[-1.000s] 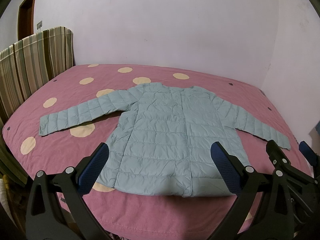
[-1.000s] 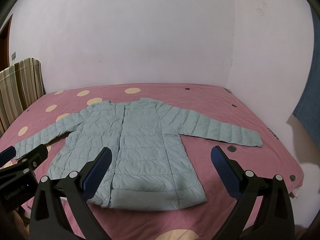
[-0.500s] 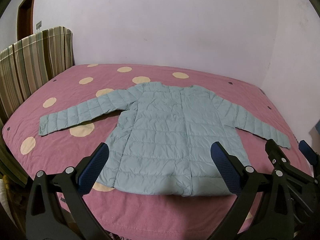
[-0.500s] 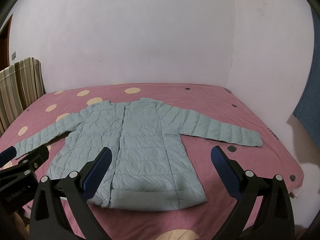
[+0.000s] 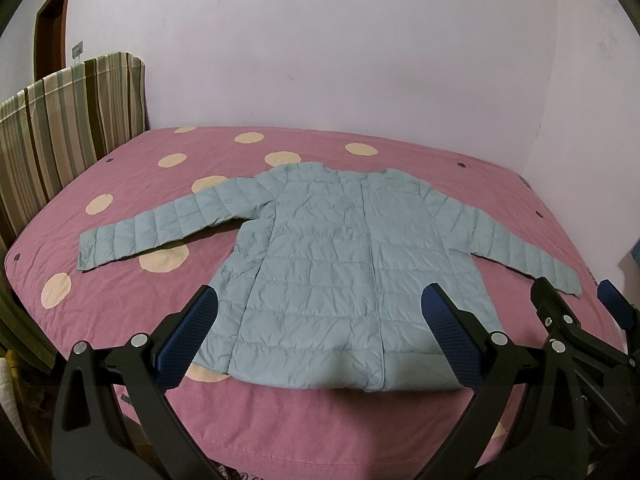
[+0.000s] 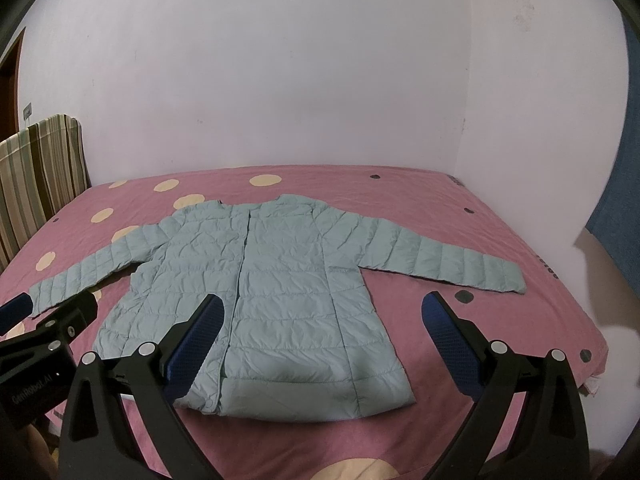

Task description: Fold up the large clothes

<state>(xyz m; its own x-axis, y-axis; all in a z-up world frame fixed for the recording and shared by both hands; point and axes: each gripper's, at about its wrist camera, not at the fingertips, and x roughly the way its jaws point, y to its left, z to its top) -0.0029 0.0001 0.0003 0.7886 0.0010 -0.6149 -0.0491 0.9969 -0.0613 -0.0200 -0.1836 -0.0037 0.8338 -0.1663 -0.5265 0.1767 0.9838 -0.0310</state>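
Note:
A light blue quilted jacket (image 5: 340, 264) lies flat and spread out on the pink bed, front up, collar toward the far wall, both sleeves stretched out sideways. It also shows in the right wrist view (image 6: 272, 292). My left gripper (image 5: 320, 332) is open and empty, held above the jacket's hem near the bed's front edge. My right gripper (image 6: 320, 340) is open and empty, held above the hem's right part. The right gripper shows at the right edge of the left wrist view (image 5: 576, 320). The left gripper shows at the left edge of the right wrist view (image 6: 44, 324).
The bed (image 5: 120, 292) has a pink cover with cream dots. A striped headboard cover (image 5: 60, 128) stands at the left. White walls close the far side and the right. A blue cloth (image 6: 616, 200) hangs at the right wall.

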